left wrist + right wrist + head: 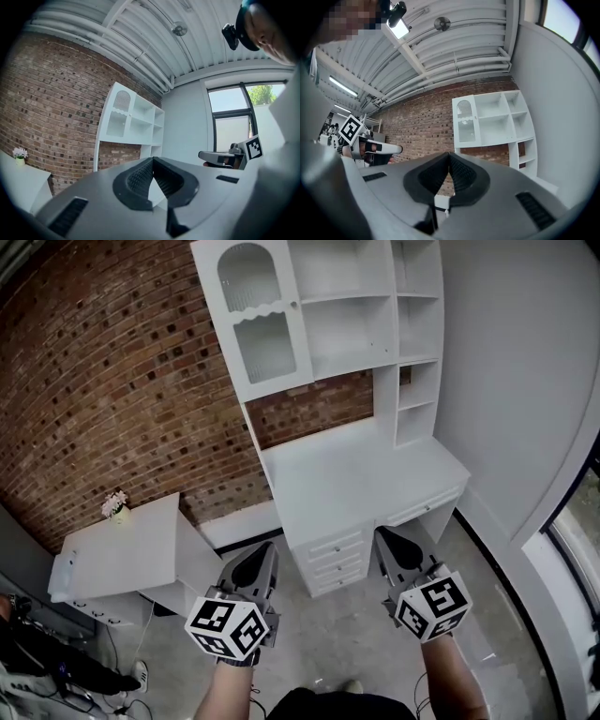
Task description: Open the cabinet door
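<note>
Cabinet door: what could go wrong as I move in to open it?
1. The knob is small, and both the left tongs and right tongs are shut. Unopened, they would likely just bump it.
2. The cabinet door has glass panes, and a missed reach could strike them.
3. The desk top juts out below and may block a close approach.

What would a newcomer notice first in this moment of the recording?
The tall white desk-and-shelf unit against the red brick wall dominates the head view, with its arched glass cabinet door at the upper left, apparently shut. In the foreground, the left gripper and right gripper are side by side, well short of the unit, both shut and empty.
</note>
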`<action>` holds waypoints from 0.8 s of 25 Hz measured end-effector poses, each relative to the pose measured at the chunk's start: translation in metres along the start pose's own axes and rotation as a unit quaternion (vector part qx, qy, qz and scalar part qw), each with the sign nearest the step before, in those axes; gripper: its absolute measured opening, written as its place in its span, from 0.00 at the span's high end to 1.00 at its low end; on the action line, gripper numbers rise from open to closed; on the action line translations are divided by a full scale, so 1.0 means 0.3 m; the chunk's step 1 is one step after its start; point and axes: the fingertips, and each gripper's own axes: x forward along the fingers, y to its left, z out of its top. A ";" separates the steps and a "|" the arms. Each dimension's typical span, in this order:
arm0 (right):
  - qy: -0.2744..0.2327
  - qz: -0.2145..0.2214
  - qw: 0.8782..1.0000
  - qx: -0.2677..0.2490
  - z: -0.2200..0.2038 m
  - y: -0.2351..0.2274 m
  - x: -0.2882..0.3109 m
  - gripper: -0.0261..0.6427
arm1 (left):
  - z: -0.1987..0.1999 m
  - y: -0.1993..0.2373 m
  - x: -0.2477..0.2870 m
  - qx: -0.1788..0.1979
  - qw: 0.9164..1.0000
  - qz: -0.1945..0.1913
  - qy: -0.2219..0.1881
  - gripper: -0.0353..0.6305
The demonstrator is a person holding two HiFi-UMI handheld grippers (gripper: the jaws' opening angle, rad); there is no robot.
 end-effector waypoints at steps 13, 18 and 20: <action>0.002 0.001 1.000 0.006 -0.064 -0.074 0.072 0.95 | -0.056 0.013 0.114 -0.001 1.000 -0.007 0.006 0.94; 0.002 -0.001 1.000 -0.001 -0.074 -0.105 0.201 0.95 | -0.048 0.095 0.210 -0.001 1.000 -0.017 0.001 0.94; 0.001 -0.003 1.000 -0.002 -0.077 -0.112 0.267 0.95 | -0.046 0.142 0.254 0.000 1.000 -0.021 0.000 0.94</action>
